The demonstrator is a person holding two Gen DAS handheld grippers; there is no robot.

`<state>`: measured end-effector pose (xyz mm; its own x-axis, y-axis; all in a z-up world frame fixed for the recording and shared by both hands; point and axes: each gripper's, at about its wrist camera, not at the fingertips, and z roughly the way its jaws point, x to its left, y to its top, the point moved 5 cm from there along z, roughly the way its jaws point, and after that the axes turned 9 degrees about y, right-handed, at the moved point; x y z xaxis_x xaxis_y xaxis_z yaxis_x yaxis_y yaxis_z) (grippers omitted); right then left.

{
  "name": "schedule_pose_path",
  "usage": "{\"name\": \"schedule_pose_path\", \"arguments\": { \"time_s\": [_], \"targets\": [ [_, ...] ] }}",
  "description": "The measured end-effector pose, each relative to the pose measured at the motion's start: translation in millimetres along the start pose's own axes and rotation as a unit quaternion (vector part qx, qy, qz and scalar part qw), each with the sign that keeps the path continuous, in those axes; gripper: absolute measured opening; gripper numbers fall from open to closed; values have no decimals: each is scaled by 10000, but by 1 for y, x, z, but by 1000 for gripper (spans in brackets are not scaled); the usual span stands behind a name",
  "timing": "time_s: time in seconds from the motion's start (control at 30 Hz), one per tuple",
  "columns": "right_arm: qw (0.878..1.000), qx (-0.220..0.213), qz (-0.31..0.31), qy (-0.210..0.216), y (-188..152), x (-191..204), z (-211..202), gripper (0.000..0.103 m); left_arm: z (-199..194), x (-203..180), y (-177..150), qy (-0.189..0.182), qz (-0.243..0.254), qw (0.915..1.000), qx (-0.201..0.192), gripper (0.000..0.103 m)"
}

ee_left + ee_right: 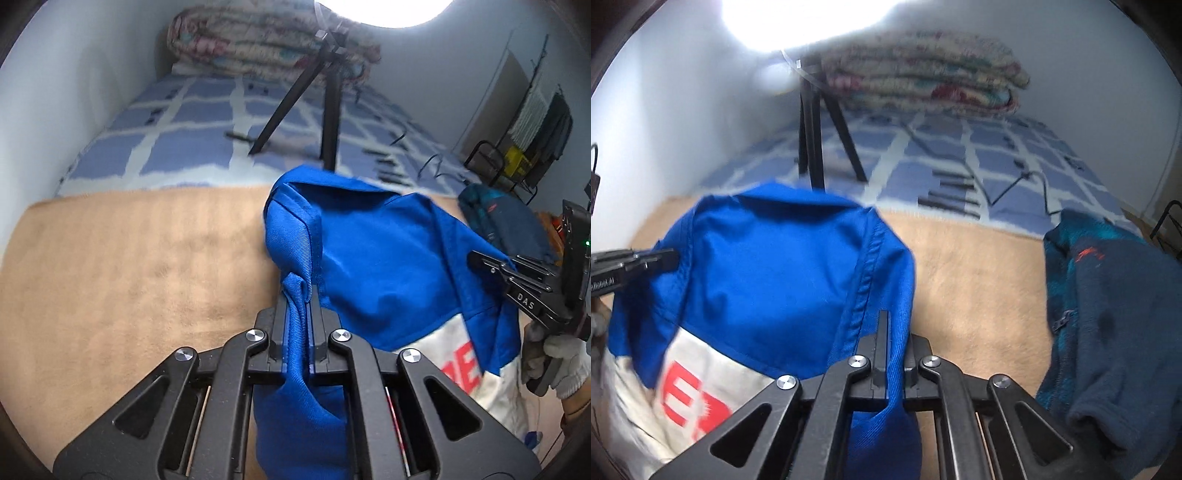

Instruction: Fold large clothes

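Observation:
A blue garment (376, 258) with a white panel and red letters hangs in the air between both grippers, above a tan blanket (129, 266). My left gripper (299, 295) is shut on a bunched blue edge of it. My right gripper (895, 332) is shut on another blue edge; it also shows in the left wrist view (480, 260), at the garment's right side. The left gripper shows at the left edge of the right wrist view (670, 258). The garment (768, 273) is slack and folded over between them.
A dark blue fleece (1115, 332) lies on the tan blanket (979, 288) to the right. A black tripod (328, 110) stands on the blue-and-white checked bedspread (184, 122) beyond. A folded floral quilt (258, 40) lies by the far wall. A chair and hanging clothes (535, 129) are at far right.

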<state>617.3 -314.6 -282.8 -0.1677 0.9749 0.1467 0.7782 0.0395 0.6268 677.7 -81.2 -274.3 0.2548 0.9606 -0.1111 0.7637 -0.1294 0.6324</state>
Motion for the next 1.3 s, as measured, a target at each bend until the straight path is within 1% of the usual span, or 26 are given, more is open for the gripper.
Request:
{"name": "schedule_pose_path", "arguments": {
  "time_s": [0.07,0.17,0.33,0.4,0.47,0.6,0.77,0.87,0.97,1.0,1.07,1.13,1.2,1.27,1.3],
  "targets": [
    [9999,-110,-50,-14,3,5,-8,0,-13,-6,2,29,135,9998,-139,4],
    [9995,-258,-155,-19,7,16,-26,0,-37,-15,5,-176,151,9993,-291,3],
    [9984,-495,-263,95,8,30,-67,0,-77,-27,4,-234,268,9980,-526,3],
    [9979,-543,-336,129,5,35,-81,0,-100,-32,-1,-331,275,9972,-608,3],
    [9971,-631,-359,211,0,41,-103,0,-121,-36,-7,-398,301,9964,-690,3],
    [9956,-792,-408,303,-18,54,-146,0,-158,-47,-26,-400,396,9949,-831,3],
    [9944,-868,-495,357,-57,71,-191,0,-211,-59,-70,-435,486,9930,-981,3],
    [9937,-904,-516,403,-87,81,-215,0,-232,-59,-97,-468,412,9930,-1000,3],
    [9938,-902,-414,511,-120,88,-232,0,-250,-56,-132,-479,327,9937,-959,3],
    [9938,-894,-405,522,-132,91,-238,0,-254,-55,-138,-477,317,9938,-955,3],
    [9934,-884,-401,614,-155,98,-247,0,-264,-54,-164,-494,283,9943,-906,3],
    [9938,-821,-319,681,-179,101,-253,0,-265,-54,-183,-455,363,9947,-846,3],
    [9945,-726,-224,726,-202,101,-256,0,-266,-54,-202,-378,426,9952,-797,3],
    [9951,-577,-228,772,-228,102,-260,0,-264,-53,-229,-298,492,9959,-693,3],
    [9960,-473,-319,683,-242,103,-261,4,-263,-54,-239,-244,550,9963,-611,3]
  ]
}}
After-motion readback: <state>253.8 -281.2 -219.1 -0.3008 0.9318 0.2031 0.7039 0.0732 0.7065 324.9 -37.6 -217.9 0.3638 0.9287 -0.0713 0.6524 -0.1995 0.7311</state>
